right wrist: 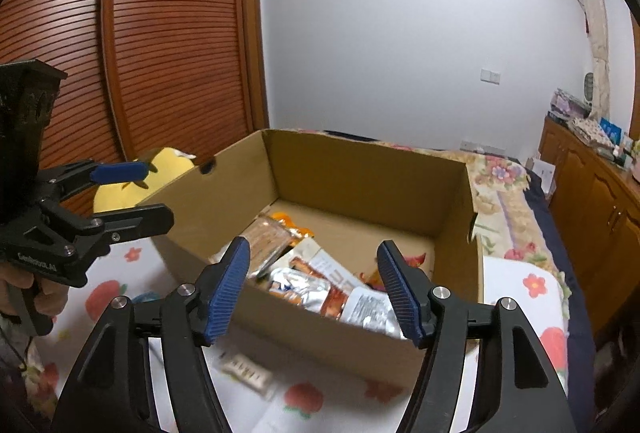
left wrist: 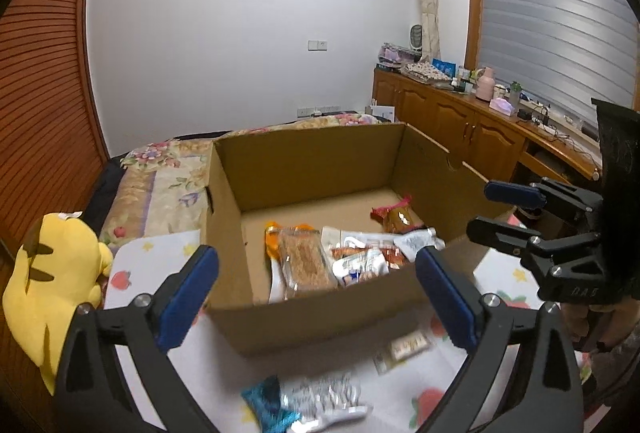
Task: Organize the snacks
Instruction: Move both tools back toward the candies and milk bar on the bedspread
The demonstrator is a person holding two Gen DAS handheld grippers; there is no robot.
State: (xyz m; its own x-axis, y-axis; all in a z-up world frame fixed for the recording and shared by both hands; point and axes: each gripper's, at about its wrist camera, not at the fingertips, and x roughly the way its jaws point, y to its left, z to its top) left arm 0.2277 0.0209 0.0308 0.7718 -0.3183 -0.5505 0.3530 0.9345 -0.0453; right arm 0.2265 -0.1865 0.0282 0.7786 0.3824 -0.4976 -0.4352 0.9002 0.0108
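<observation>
Both my left claw [left wrist: 316, 289] and right claw [right wrist: 314, 287] hang open and empty, so I'd pinch that light, crinkly, slippery foil packet [left wrist: 316, 399] mid-body.

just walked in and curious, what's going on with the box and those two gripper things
A person is sorting snacks into a cardboard box on a bed, a handheld gripper in each hand. Several snack packets already lie in the box. Both the left gripper and the right gripper are open and hold nothing. A blue and silver packet and a small pale packet lie outside the box on the fruit-print sheet. A yellow plush toy sits beside it.
</observation>
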